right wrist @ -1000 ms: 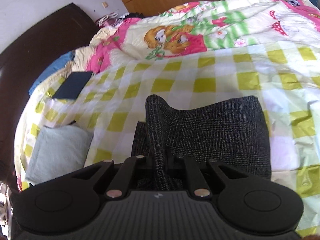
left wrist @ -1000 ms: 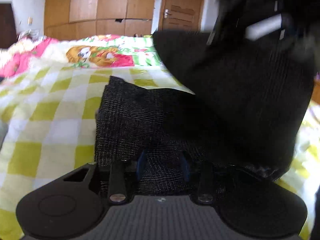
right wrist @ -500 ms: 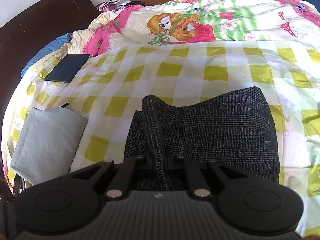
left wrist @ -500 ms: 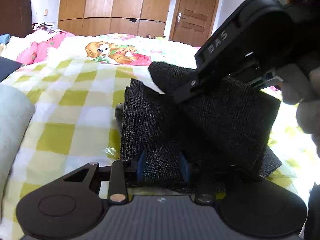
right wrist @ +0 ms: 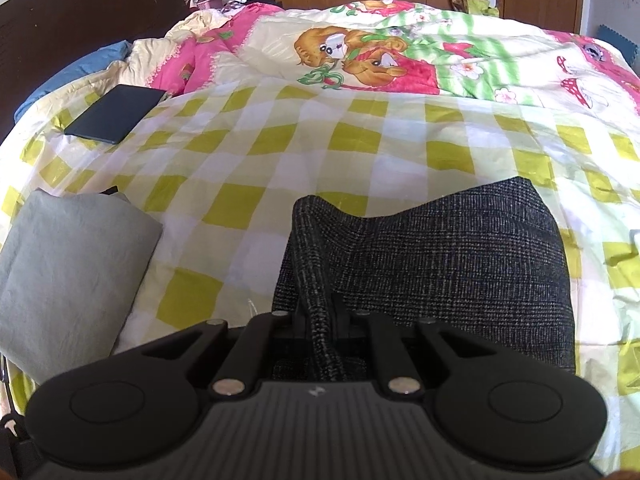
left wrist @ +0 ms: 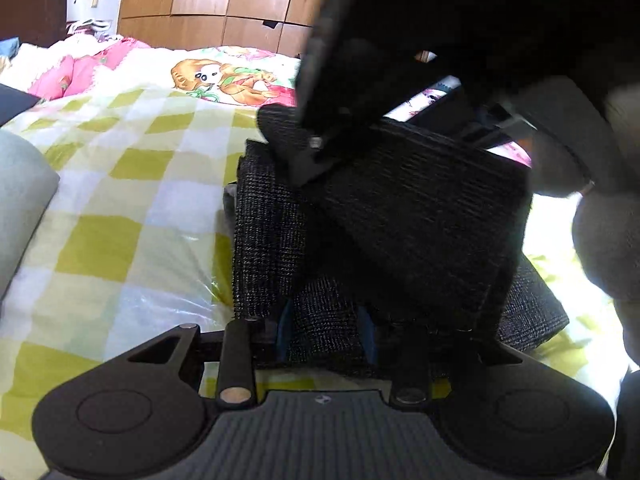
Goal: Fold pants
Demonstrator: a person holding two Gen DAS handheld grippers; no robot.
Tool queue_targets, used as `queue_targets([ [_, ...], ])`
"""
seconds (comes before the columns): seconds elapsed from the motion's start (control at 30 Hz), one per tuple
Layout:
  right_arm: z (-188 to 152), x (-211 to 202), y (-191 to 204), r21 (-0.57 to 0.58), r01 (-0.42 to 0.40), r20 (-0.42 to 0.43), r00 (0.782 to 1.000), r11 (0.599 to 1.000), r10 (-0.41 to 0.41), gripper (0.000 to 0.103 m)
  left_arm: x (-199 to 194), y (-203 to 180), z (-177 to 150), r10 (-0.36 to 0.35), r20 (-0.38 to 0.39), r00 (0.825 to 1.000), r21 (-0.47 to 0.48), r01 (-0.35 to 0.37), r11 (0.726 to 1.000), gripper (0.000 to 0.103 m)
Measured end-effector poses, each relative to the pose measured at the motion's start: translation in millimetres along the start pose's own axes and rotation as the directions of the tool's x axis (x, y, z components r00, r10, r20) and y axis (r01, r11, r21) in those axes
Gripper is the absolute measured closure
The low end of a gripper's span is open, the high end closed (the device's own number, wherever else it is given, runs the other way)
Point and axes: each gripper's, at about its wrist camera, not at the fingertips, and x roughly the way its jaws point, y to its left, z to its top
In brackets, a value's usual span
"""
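Observation:
The pants are dark grey checked fabric, folded into a thick pad on the yellow-checked sheet. My right gripper is shut on a raised fold of the top layer, and its jaws are opening with the fabric still between them. In the left wrist view the right gripper hangs over the pants, lifting that layer at its far left corner. My left gripper is shut on the near edge of the pants, with cloth bunched between its blue pads.
A folded grey cloth lies left of the pants. A dark flat tablet rests farther back on the left. A cartoon quilt covers the far bed, with a dark headboard at the left. A blurred hand is at the right.
The right gripper has carried the lifted fold sideways over the lower layer and now looms closer and larger in the left wrist view. The left gripper keeps its hold in place.

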Motion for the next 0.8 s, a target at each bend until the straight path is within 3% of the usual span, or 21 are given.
queue_targets([
  [0.13,-4.8,7.5,7.3,-0.040,0.008,-0.012,1.000,0.999,-0.009,0.086,-4.9,4.2,-0.3,-0.017,0.001,1.000,-0.015,0.017,1.000,0.053],
  [0.17,-5.4,6.5,8.0,-0.036,-0.023,-0.021,1.000,0.999,0.023,0.074,-7.7,3.2,-0.7,-0.017,0.003,1.000,-0.011,0.017,1.000,0.053],
  [0.2,-5.6,4.5,6.7,-0.019,-0.083,-0.038,0.996,0.996,0.082,0.060,-10.0,2.7,-1.3,-0.018,0.005,1.000,-0.006,0.018,1.000,0.053],
  [0.23,-5.4,2.4,4.2,0.008,-0.163,-0.059,0.985,0.987,0.163,0.056,-11.3,3.4,-1.4,-0.021,0.005,1.000,-0.001,0.021,1.000,0.053],
  [0.27,-4.6,-0.5,-0.1,0.055,-0.250,-0.073,0.965,0.967,0.253,0.056,-13.8,4.4,-1.1,-0.029,0.004,1.000,-0.004,0.029,1.000,0.053],
  [0.33,-1.4,-7.9,-8.0,0.101,-0.354,-0.047,0.932,0.930,0.360,0.059,-23.1,11.7,-0.2,-0.055,0.005,0.998,-0.032,0.055,0.998,0.053],
  [0.4,3.9,-19.4,-15.3,0.083,-0.350,0.004,0.936,0.933,0.351,0.061,-39.6,15.5,-4.6,-0.062,0.003,0.998,-0.051,0.062,0.997,0.052],
  [0.47,8.6,-29.0,-26.0,0.025,-0.302,0.057,0.952,0.953,0.301,0.060,-56.5,17.3,-12.1,-0.001,-0.002,1.000,-0.051,0.001,0.999,0.052],
  [0.53,13.3,-32.2,-37.8,-0.024,-0.242,0.075,0.967,0.970,0.243,0.059,-74.8,20.9,-15.9,0.046,0.009,0.999,-0.070,-0.046,0.996,0.052],
  [0.63,18.4,-30.5,-49.7,-0.073,-0.220,0.080,0.971,0.973,0.226,0.059,-99.9,20.5,-9.4,0.083,0.057,0.995,-0.098,-0.077,0.992,0.052],
  [0.73,27.1,-16.2,-51.8,-0.148,-0.186,0.085,0.976,0.971,0.200,0.060,-110.7,0.8,10.5,0.059,0.136,0.989,-0.037,-0.055,0.998,0.052],
  [0.8,36.1,-4.9,-52.0,-0.186,-0.161,0.078,0.981,0.969,0.178,0.060,-101.3,-16.1,22.4,0.031,0.138,0.990,0.053,-0.038,0.998,0.050],
])
